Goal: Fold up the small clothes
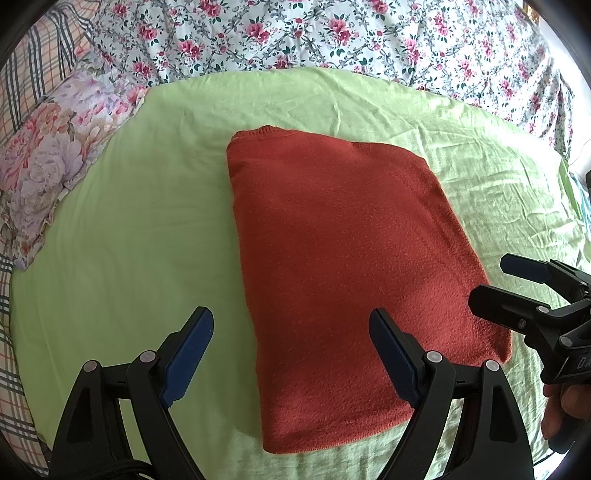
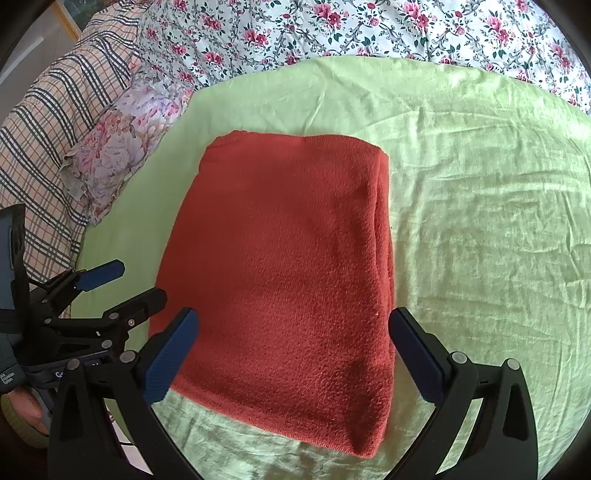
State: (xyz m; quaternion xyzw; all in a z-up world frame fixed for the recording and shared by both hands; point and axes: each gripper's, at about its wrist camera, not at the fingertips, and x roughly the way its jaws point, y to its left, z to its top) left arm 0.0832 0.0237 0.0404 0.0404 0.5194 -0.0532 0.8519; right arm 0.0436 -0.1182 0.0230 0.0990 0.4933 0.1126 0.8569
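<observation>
Green sheet (image 1: 110, 221) covers the bed; floral quilt (image 1: 332, 33) beyond its far edge, floral pillow (image 1: 55, 158) at its left edge. Red garment (image 1: 343, 266) lies mid-sheet, already folded into a thick rectangle, long axis running away from both grippers, near short edge closest to them.

Left gripper (image 1: 291, 354): jaws wide apart, holding nothing, hovering over the garment's near left corner, one finger off the left edge over sheet.

Right gripper (image 2: 295, 354): also wide open and empty, straddling the garment's near edge, roughly its full width between the fingers.

Judgement: both about equally near. If another fold is due, the near edge goes forward along the long axis. Otherwise the fold looks done.
</observation>
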